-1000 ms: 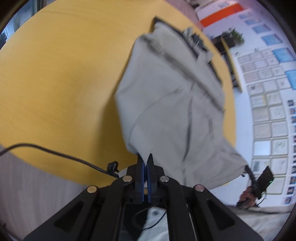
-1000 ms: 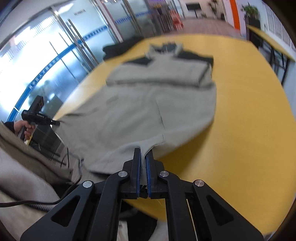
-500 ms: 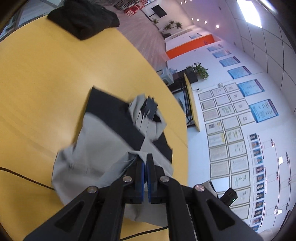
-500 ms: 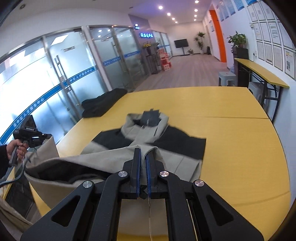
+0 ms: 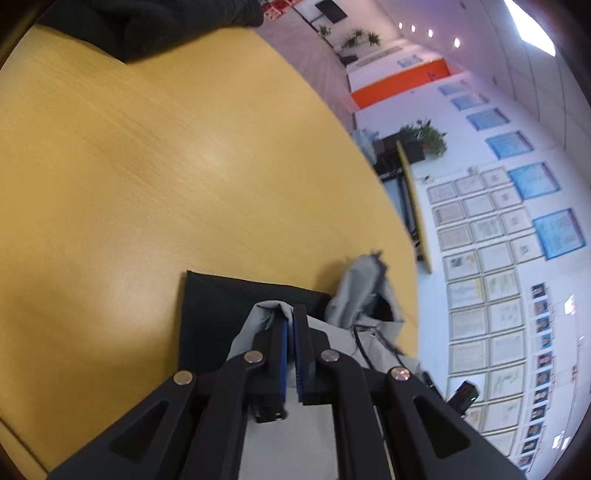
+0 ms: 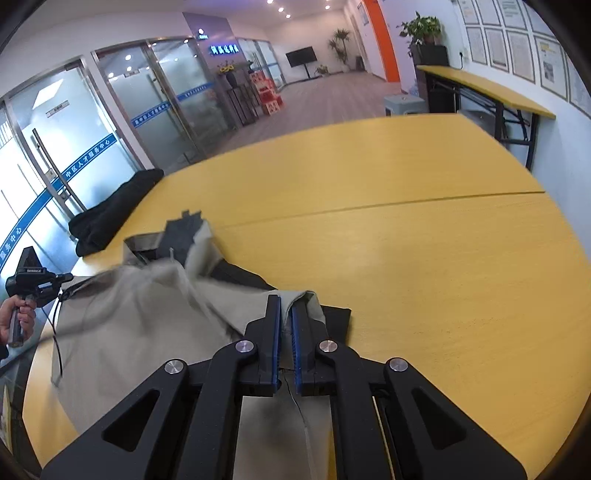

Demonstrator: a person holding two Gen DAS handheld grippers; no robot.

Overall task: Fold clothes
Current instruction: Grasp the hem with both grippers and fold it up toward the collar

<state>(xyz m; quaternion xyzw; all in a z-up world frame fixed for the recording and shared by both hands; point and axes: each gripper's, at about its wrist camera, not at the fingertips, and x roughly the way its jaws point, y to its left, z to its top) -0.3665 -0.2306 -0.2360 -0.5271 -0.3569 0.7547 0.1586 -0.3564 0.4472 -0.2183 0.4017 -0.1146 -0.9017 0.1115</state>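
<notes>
A grey and black jacket (image 6: 140,325) lies on the yellow table (image 6: 424,236), its lower half doubled over towards the collar (image 6: 184,236). My right gripper (image 6: 285,314) is shut on the jacket's grey hem, low over the black shoulder part. My left gripper (image 5: 290,317) is shut on the other hem corner, over the jacket's black part (image 5: 214,310). The collar also shows in the left wrist view (image 5: 362,288). The left gripper appears in the right wrist view (image 6: 33,277), held by a hand.
A black garment (image 6: 110,210) lies bunched at the table's far left edge; it also shows in the left wrist view (image 5: 147,22). A seam (image 6: 406,203) crosses the table. A side table (image 6: 484,88) stands by the right wall.
Both grippers carried the hem forward over the jacket and down towards the collar end. The jacket went from spread out to doubled over.
</notes>
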